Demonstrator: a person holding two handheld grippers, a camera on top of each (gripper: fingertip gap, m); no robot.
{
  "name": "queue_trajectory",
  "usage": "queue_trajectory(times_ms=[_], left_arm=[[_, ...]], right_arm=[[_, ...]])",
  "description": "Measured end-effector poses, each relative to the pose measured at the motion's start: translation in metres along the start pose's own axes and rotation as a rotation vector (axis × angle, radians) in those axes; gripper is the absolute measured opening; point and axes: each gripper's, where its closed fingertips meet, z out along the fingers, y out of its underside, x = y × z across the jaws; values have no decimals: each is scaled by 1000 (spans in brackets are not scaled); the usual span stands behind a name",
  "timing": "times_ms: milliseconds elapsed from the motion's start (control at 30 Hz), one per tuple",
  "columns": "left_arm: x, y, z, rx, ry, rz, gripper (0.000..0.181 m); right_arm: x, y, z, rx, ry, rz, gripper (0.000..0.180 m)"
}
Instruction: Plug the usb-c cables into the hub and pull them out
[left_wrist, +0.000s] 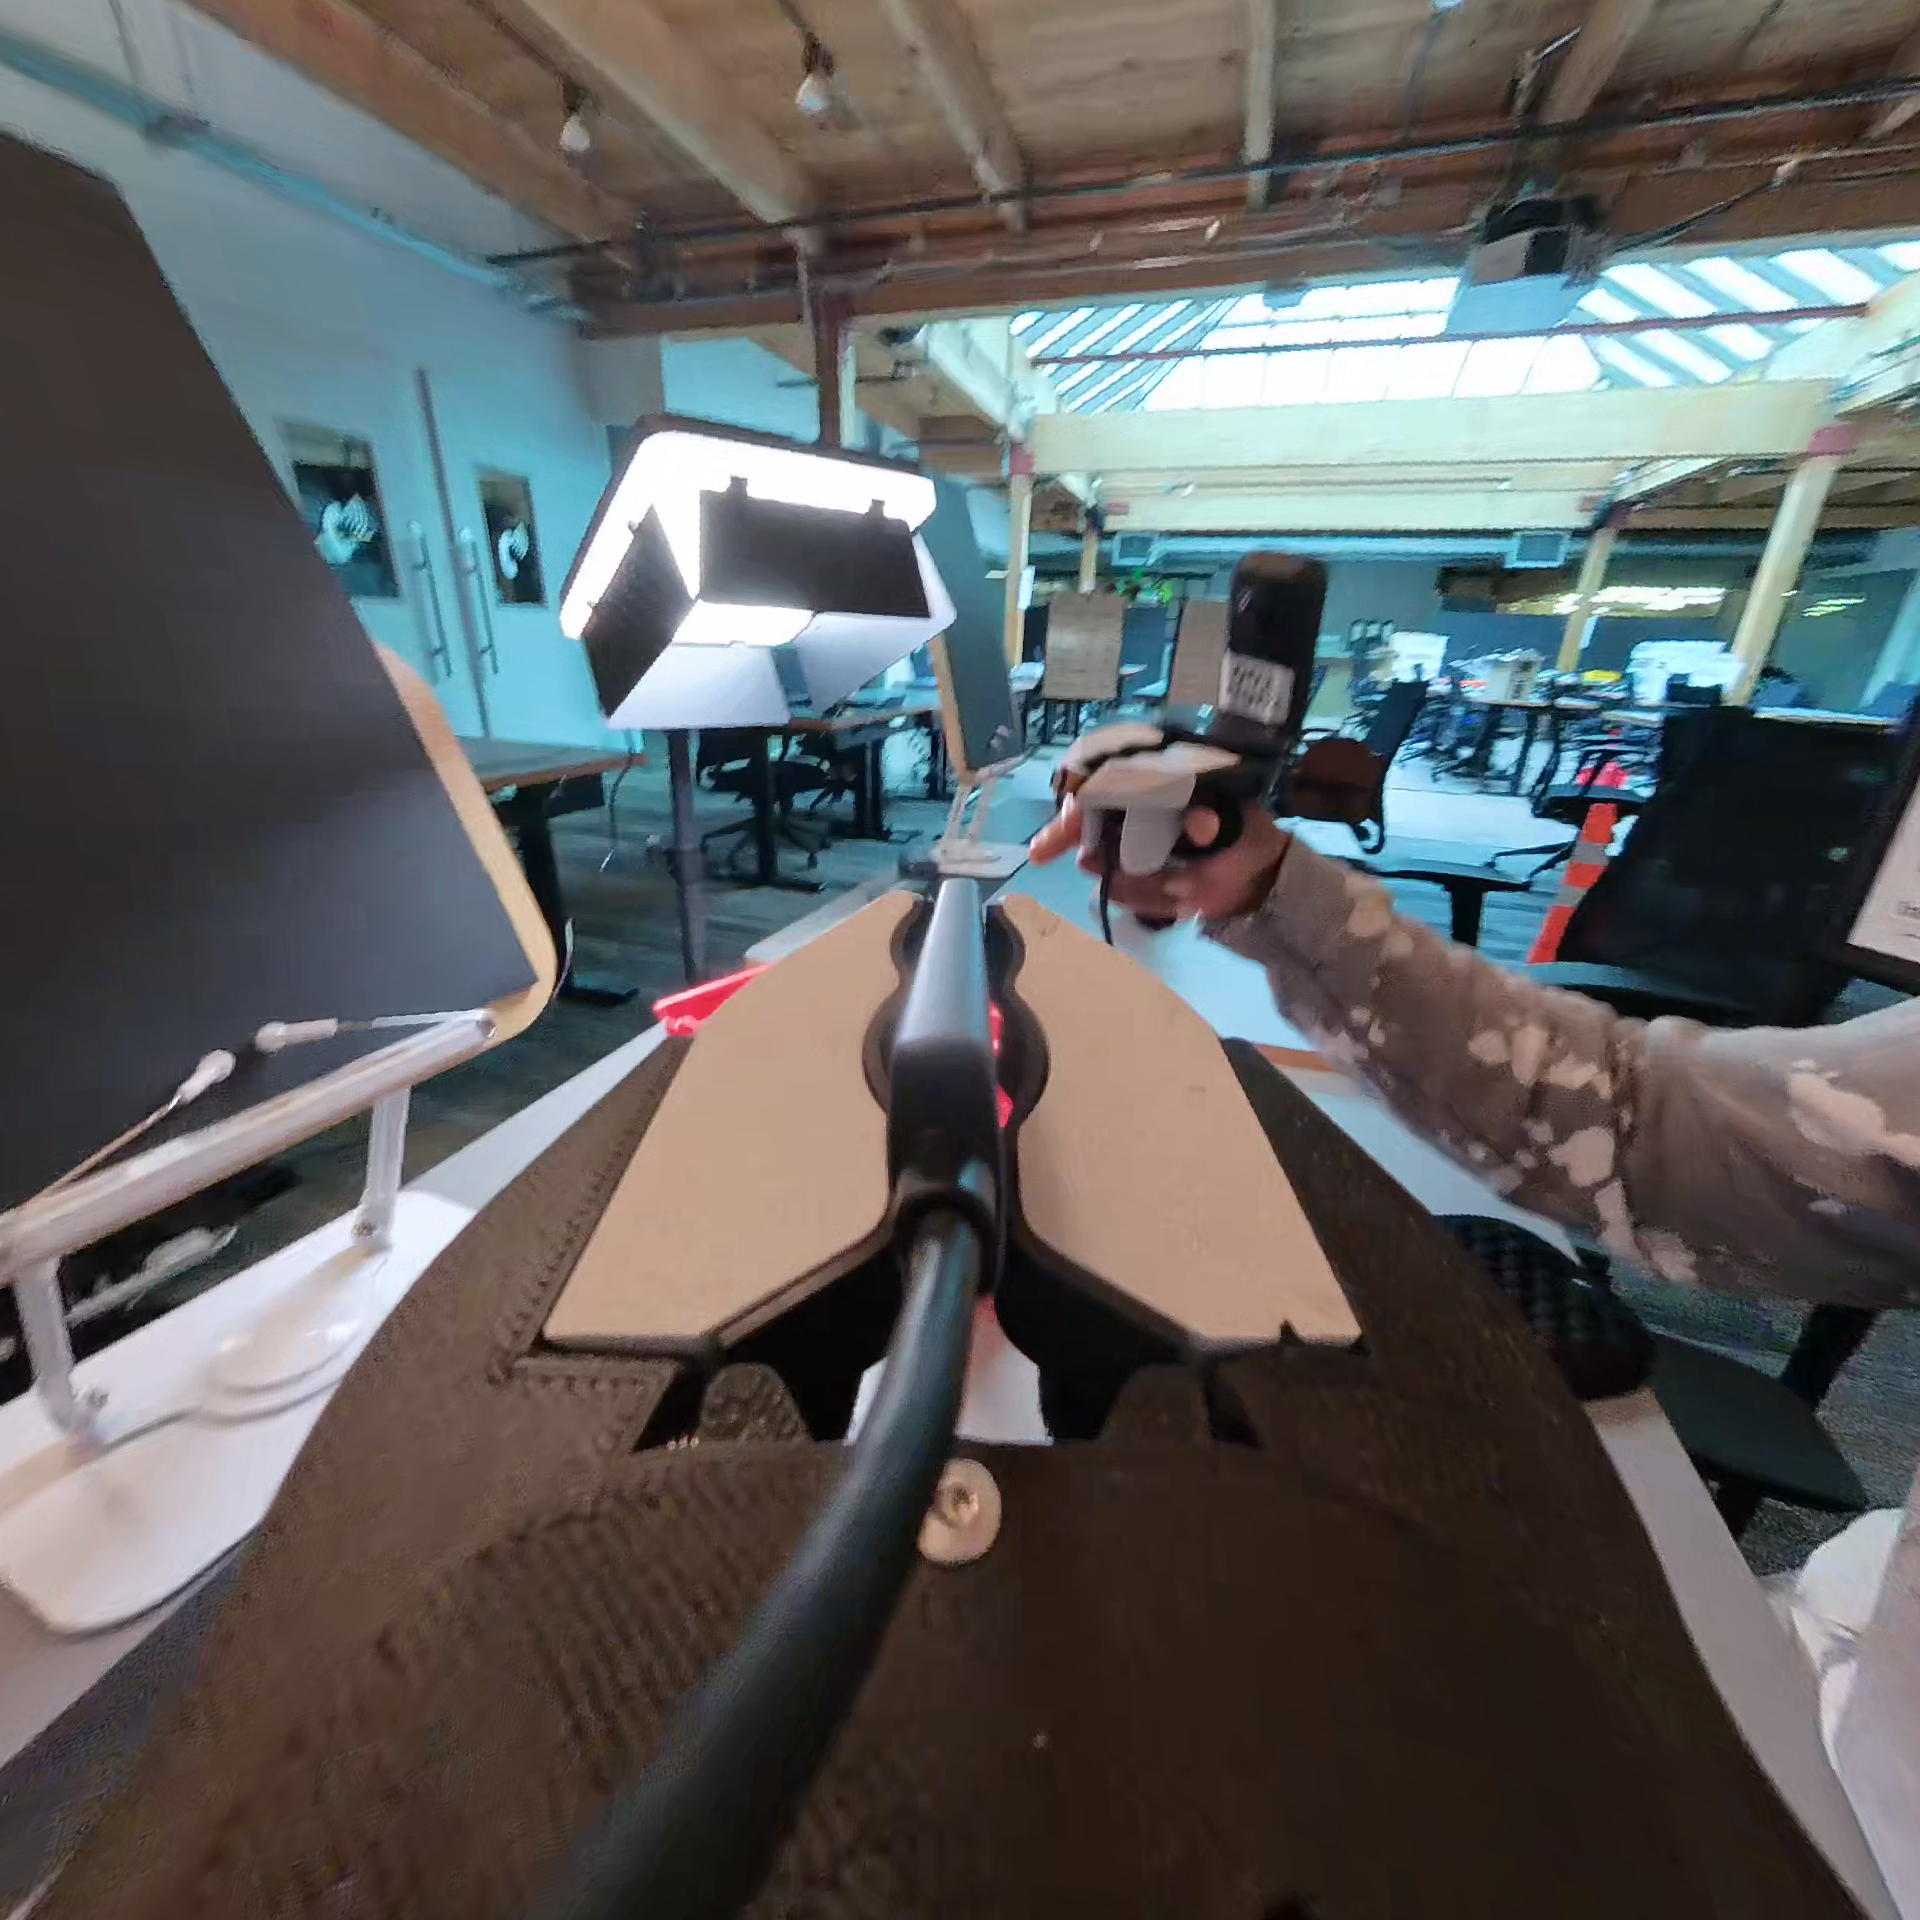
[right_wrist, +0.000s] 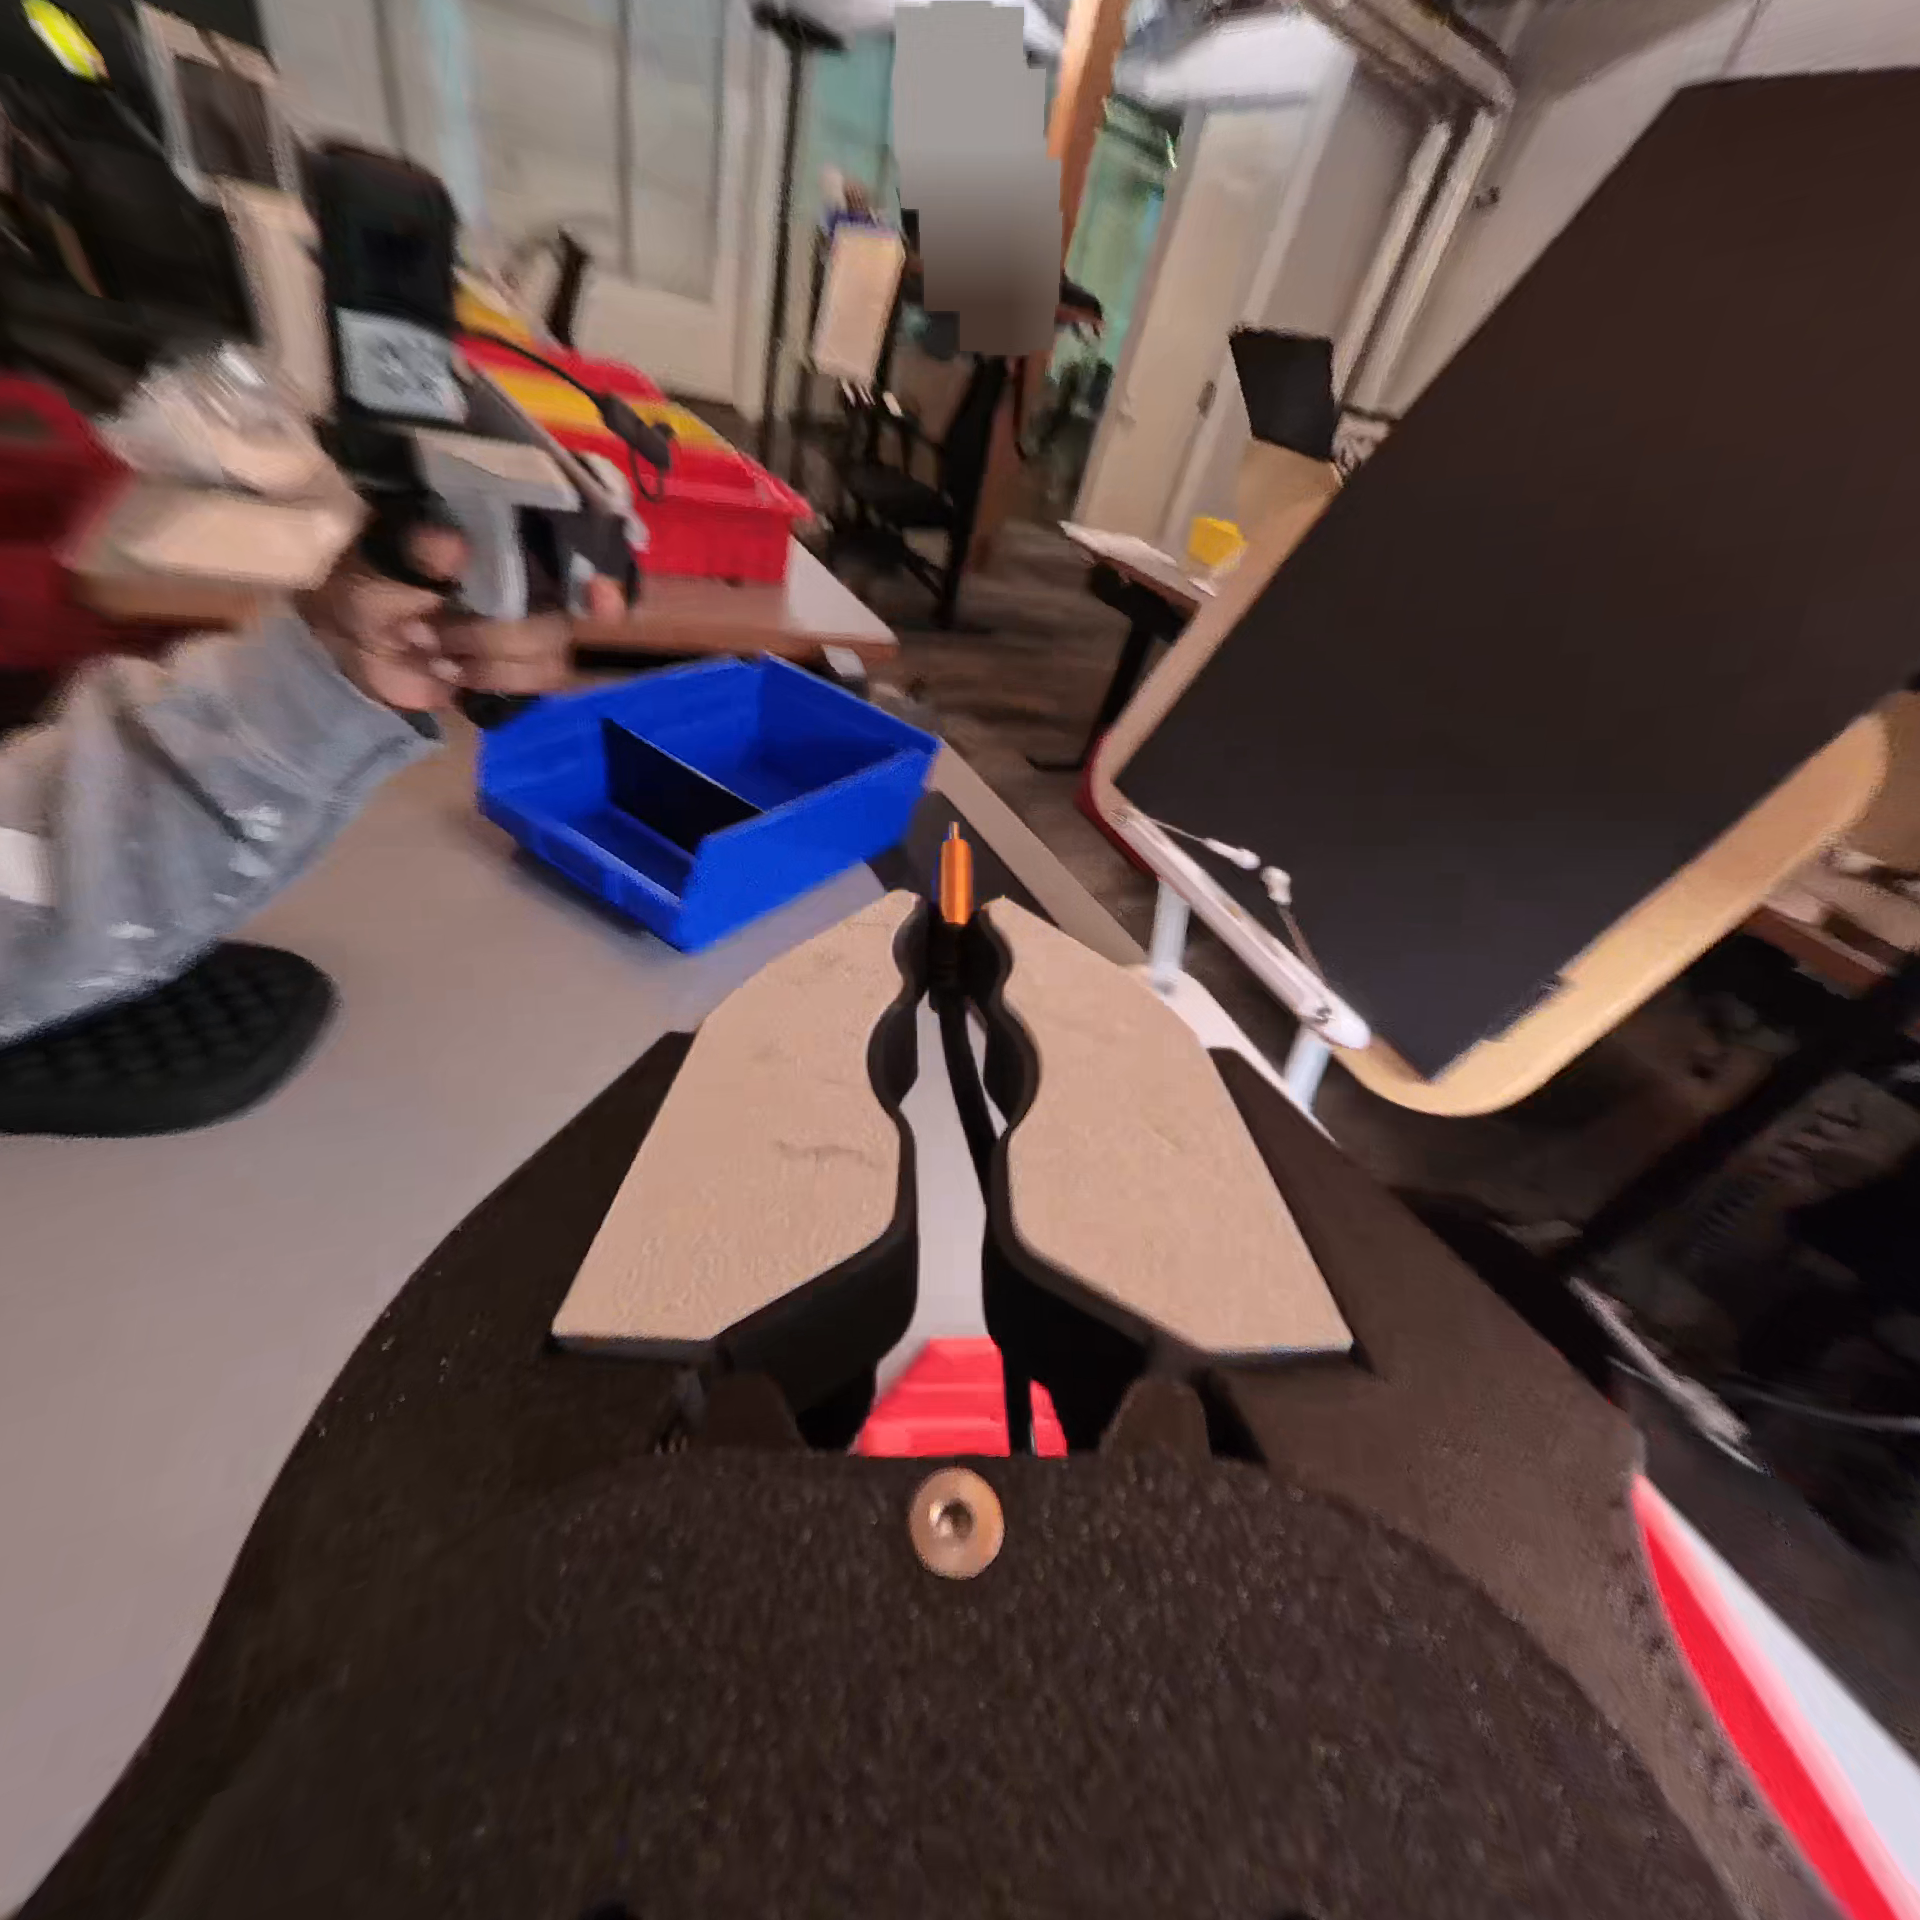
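Black rubbery sheath on the thick cable (left_wrist: 940, 1049) — the left gripper (left_wrist: 951, 914) is closed onto its long moulded plug body, the cord running back between the tan pads (left_wrist: 748, 1132) and drooping toward the camera. Plug housing looks stiff and light; the cord behind it is heavy-gauge and springy, so it will likely tug sideways on the plug. Best hold, in my judgement, is where it is now: on the rigid housing, not the soft cord.

Right gripper (right_wrist: 954, 914) is closed too, pinching a thinner black cable (right_wrist: 971, 1101) just behind an orange metal plug (right_wrist: 955, 883) that sticks out past the fingertips. This one should be very light, its thin lead limp; the smooth orange shell may slip or twist in the pads, and the small bare tip looks easy to bend if pushed in askew.

Both plugs are held in the air above the pale table (right_wrist: 208, 1299). Hub not identified in either view — possibly the small flat piece beyond the left fingertips, but blur prevents saying so. Blue bin (right_wrist: 707, 800) sits ahead of the right gripper.
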Motion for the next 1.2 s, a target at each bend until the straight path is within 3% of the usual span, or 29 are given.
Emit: queue_trajectory(times_ms=[167,233,367,467,567,633,767,967,1067,1200], left_arm=[[4,3,0,-26,24,-26,11],[4,6,1,-45,18,-18,11],[9,8,5,-74,17,9,11],[13,8,6,-70,35,9,11],[15,14,10,-96,51,-1,11],[18,22,14,-132,68,-4,11],[26,50,30,-257,110,0,11],[52,122,60,-539,221,23,11],[72,157,74,-664,276,50,11],[96,186,84,-772,339,94,11]], right_arm=[[52,3,7,-175,163,-123,7],[65,25,8,-254,201,-109,8],[75,121,-1,-528,240,-50,8],[66,206,-23,-858,210,-26,9],[58,234,-42,-1031,168,-59,31],[60,219,-43,-1008,169,-69,35],[49,144,-18,-768,135,-63,35],[-55,34,36,-402,-177,-78,30],[-104,22,56,-372,-309,-92,27],[-143,52,72,-471,-434,-86,26]])
